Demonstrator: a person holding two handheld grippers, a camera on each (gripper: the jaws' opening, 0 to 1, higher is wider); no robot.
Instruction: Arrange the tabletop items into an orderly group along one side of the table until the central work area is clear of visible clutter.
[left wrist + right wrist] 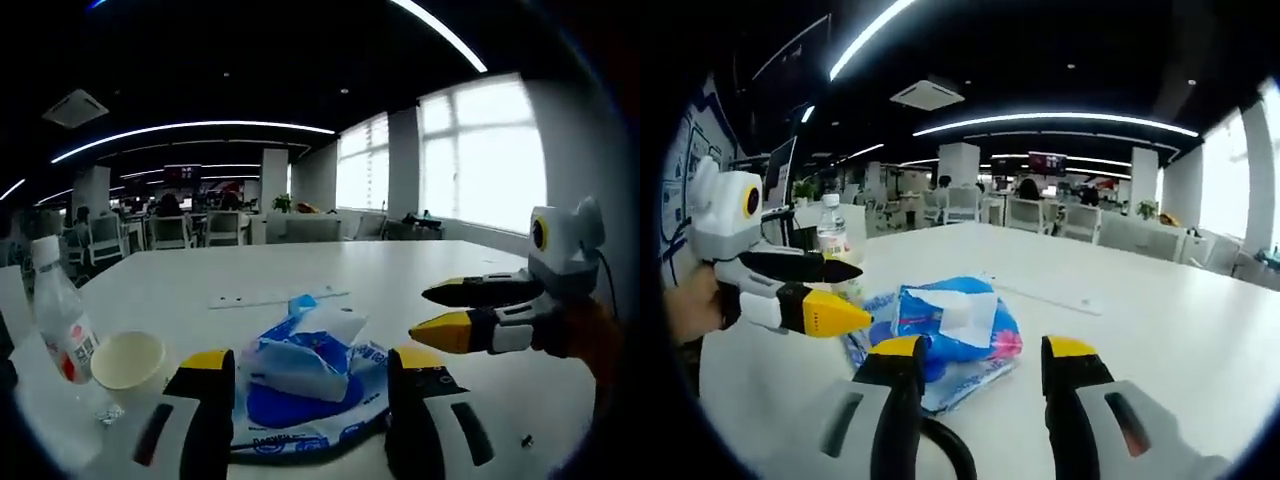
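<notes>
Lower centre, the left gripper [310, 395] stands wide apart around the blue tissue pack [310, 370], not clamped. The right gripper [980, 375] also gapes, empty, just short of it.

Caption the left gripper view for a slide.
Open left gripper frames a blue tissue pack beside a paper cup and bottle.

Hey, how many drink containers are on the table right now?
2. A plastic bottle stands at the table's edge, and a paper cup sits right beside it, next to the blue tissue pack. Others may be hidden outside these views.
</notes>
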